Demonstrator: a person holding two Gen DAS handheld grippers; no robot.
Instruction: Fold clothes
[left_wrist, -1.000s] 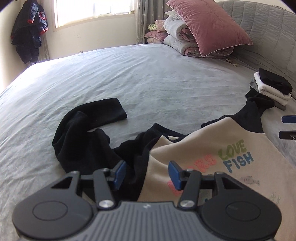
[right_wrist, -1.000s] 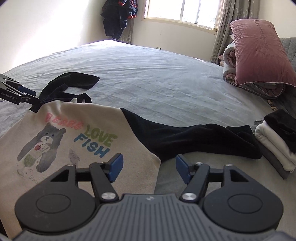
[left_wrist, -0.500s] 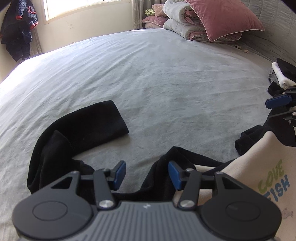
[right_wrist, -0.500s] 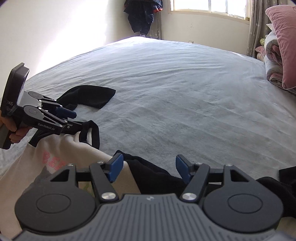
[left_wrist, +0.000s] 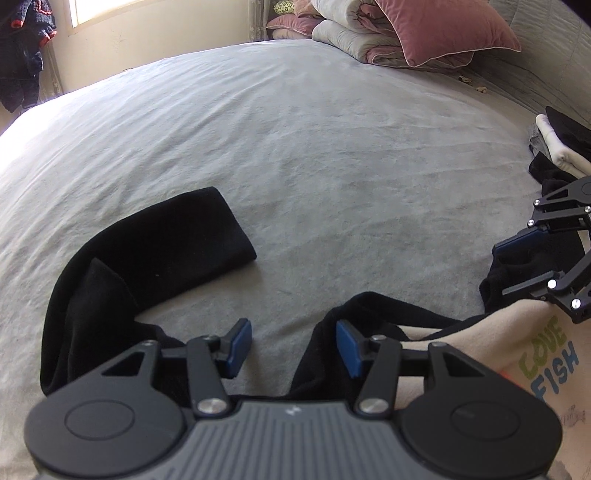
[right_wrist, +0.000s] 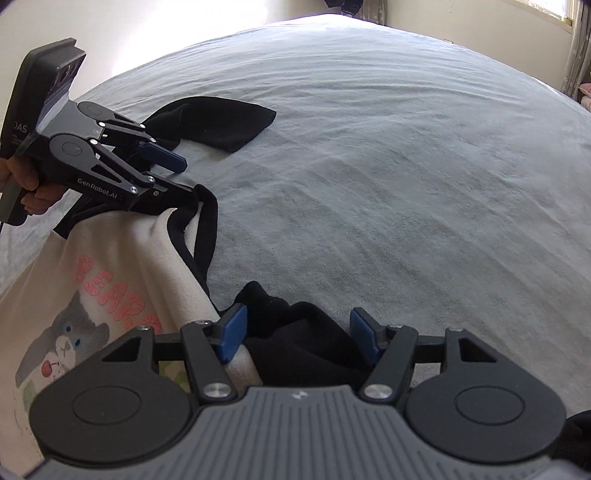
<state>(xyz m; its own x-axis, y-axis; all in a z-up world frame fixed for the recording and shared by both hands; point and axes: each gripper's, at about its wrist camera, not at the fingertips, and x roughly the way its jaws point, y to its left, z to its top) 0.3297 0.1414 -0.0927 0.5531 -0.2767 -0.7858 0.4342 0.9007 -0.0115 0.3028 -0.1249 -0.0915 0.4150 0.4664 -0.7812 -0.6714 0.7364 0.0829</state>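
- Shirt (right_wrist: 122, 266): cream body with a bear print and black sleeves, lying face up on the grey bed (left_wrist: 332, 166), at the near edge in both wrist views.
- Left sleeve (left_wrist: 147, 243) runs out and curls back over the bedspread; the right sleeve (right_wrist: 306, 339) is bunched at the shoulder, under the right tool.
- Black collar (right_wrist: 205, 221) stands lifted off the bed in a loop, probably propped by the finger beside it.
- Left hand-held gripper (left_wrist: 293, 349): jaws apart, set over the left shoulder seam. Bare bedspread shows in the gap between the blue pads; black cloth lies by the right pad. From the right wrist view the lower finger meets the collar edge, upper finger clear above. No clamp seen.
- Right hand-held gripper (right_wrist: 297, 334): jaws have just been closing, with black sleeve cloth and a fold of cream between them. Pads do not yet look pressed on the cloth, so I read them as apart.
- A person's hand (right_wrist: 26, 184) holds the left tool's grip.
- Judgement: both tools sit at the two shoulders, a matched pair of holds, likely to lift or spread the shirt before the first fold. Folding itself not begun.
- Risk: a pinch of only the top layer would drag the shirt askew.
- Further out: folded stack (left_wrist: 557, 140) at the right edge; pillow (left_wrist: 436, 29) on rolled bedding at the head.
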